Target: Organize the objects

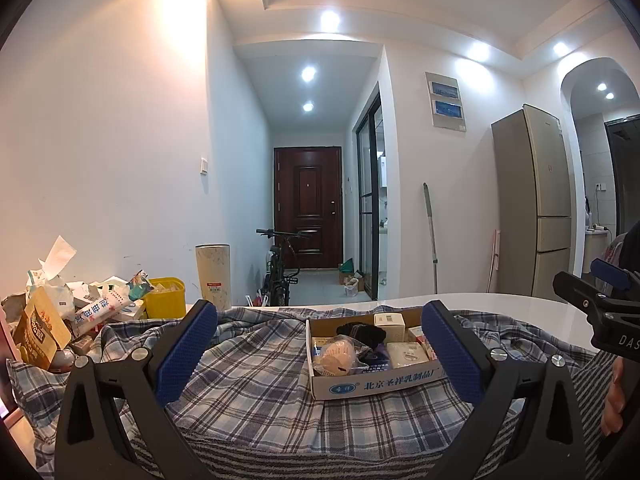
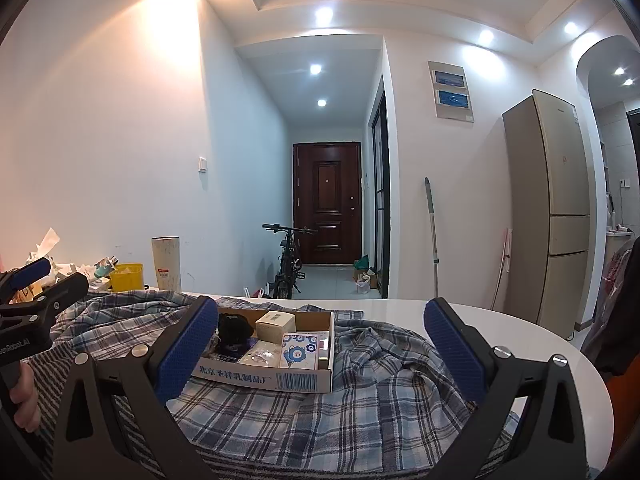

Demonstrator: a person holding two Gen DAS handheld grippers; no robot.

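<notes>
A shallow cardboard box with Chinese print rests on a blue plaid cloth on the white table. It holds small boxes, a black item and a wrapped roll. My left gripper is open and empty, hovering above the cloth with the box between its fingertips' line of sight. My right gripper is open and empty, with the box near its left finger. Each gripper shows at the edge of the other's view.
A heap of packets and tissues lies at the left beside a yellow tub and a tall paper cylinder. The white table's rim curves on the right. A fridge, mop and bicycle stand beyond.
</notes>
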